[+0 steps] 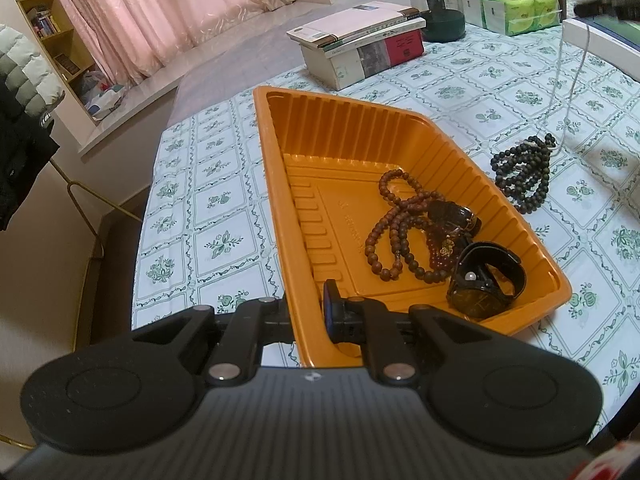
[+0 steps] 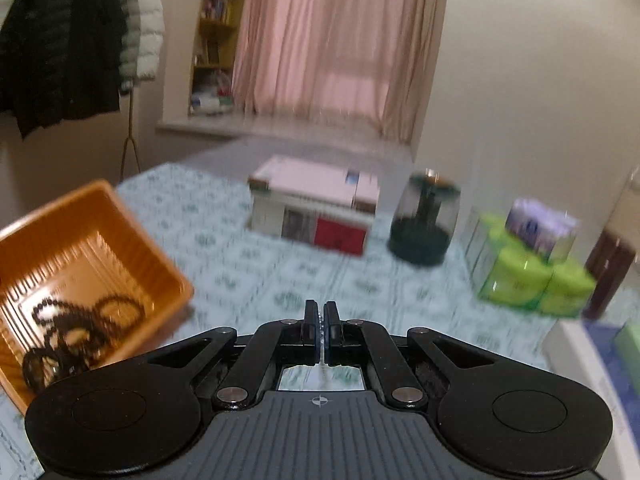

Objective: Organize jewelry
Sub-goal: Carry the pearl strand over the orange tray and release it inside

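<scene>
The left gripper (image 1: 308,312) is clamped on the near wall of the orange tray (image 1: 276,184), one finger inside and the other outside the rim, holding it on the patterned tablecloth (image 1: 224,200). Inside the tray, toward its right end, lie a string of brown beads (image 1: 396,224), a dark red bracelet (image 1: 442,254) and two black watches, one (image 1: 484,276) at the near corner and a second (image 1: 454,214) just behind it among the beads. Outside the tray, just beside its right wall, a heap of black beads (image 1: 522,174) sits on the cloth. From that spot a thin pale chain (image 1: 570,92) runs straight up to the right gripper (image 1: 608,0), seen at the top right edge of the left view. In the right wrist view, which is blurred, that gripper's (image 2: 321,316) jaws are pressed together with a fine strand between the pads, so it is closed on the chain. Whether the chain's lower end touches the black beads I cannot tell. Farther back on the table stand a stack of books (image 1: 360,44), a dark green jar (image 1: 438,4) and green tissue packs (image 1: 516,10). Pink curtains (image 1: 168,8) hang behind.
</scene>
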Tool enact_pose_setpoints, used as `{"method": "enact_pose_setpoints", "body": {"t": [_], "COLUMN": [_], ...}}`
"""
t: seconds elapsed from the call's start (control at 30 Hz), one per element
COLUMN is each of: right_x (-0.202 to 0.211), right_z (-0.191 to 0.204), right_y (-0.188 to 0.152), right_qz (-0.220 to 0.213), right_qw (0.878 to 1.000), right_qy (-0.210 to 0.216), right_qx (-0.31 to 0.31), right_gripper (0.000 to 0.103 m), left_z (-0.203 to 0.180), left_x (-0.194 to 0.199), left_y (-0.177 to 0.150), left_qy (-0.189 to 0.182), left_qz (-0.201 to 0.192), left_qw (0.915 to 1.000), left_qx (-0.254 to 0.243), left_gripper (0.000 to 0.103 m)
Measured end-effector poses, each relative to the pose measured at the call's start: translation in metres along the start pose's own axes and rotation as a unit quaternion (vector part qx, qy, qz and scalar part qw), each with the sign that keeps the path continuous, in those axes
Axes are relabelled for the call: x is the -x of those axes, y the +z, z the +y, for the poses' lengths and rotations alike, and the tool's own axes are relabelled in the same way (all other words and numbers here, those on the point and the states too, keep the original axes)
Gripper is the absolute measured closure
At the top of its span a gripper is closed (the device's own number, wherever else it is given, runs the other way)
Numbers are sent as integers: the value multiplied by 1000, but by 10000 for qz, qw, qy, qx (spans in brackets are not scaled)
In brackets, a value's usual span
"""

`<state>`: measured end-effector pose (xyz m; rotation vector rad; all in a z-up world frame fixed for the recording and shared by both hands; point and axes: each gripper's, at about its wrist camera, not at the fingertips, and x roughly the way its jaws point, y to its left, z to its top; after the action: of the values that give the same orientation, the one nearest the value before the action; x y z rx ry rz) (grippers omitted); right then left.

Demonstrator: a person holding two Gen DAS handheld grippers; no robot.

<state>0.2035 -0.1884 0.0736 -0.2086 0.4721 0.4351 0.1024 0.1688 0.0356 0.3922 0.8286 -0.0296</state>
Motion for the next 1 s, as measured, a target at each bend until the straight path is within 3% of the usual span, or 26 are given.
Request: {"method": "enact_pose_setpoints", "body": {"t": [0.3,0.5,0.77,1.0], "right_x": [26,38,49,54], "right_z": [1,13,48,102], "right_y": [30,45,76,99], "right_qz": [-405,-513,-715,-889], "right_qw": [9986,9968,9888,9689], "right_qy": [-18,214,896,1796], "right_qx": [339,573,957,1454], "right_gripper": [101,101,101,101], "left_z": [0,-1,0,0], "left_x": [0,0,0,0], "left_y": [0,1,1,1], "left_qy": [-3,-14,-46,-60], "left_qz": [-2,-4,-8,-16], "left_qw": [10000,10000,10000,10000], "left_qx": [-2,-16,-32,-31], "left_gripper": [92,92,92,92]}}
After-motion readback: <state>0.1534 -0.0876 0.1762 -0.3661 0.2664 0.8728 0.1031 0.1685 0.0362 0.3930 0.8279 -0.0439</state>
